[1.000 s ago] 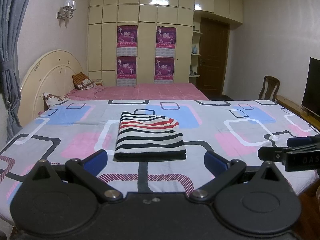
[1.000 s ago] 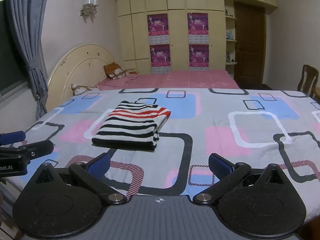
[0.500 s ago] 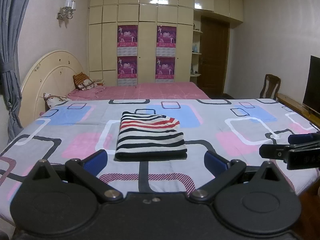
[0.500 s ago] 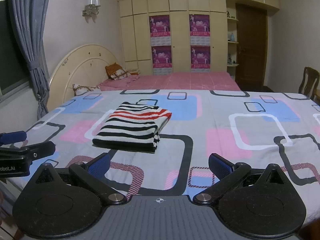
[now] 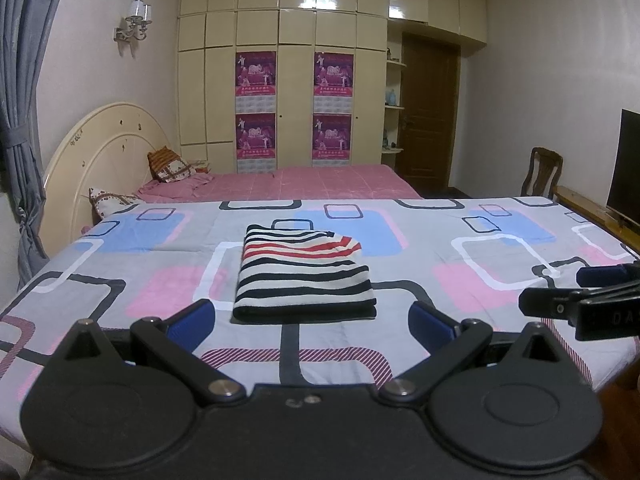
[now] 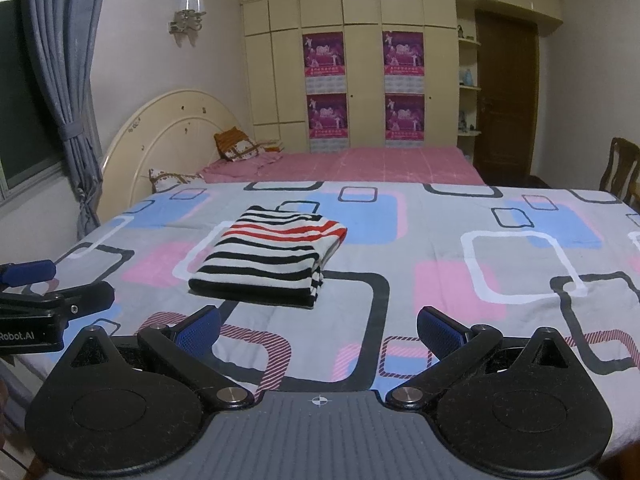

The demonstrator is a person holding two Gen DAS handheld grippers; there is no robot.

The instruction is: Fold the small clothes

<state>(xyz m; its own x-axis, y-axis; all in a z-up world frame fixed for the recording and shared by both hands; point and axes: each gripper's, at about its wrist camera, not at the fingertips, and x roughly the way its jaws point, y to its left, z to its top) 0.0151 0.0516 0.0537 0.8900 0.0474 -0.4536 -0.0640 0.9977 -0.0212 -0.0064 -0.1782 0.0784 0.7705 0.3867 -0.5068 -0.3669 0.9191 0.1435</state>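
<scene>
A small striped garment, black, white and red, lies folded in a neat rectangle on the patterned bed sheet. It also shows in the right wrist view, left of centre. My left gripper is open and empty, held back from the garment's near edge. My right gripper is open and empty, held to the right of the garment near the bed's front edge. Each gripper shows at the side of the other's view: the right one and the left one.
A second bed with a pink cover and pillows lies behind. A round headboard stands at the left, with a grey curtain beside it. A wooden chair and a dark screen are at the right.
Both grippers have pulled back slightly and risen a little, still open. The folded garment has not moved.
</scene>
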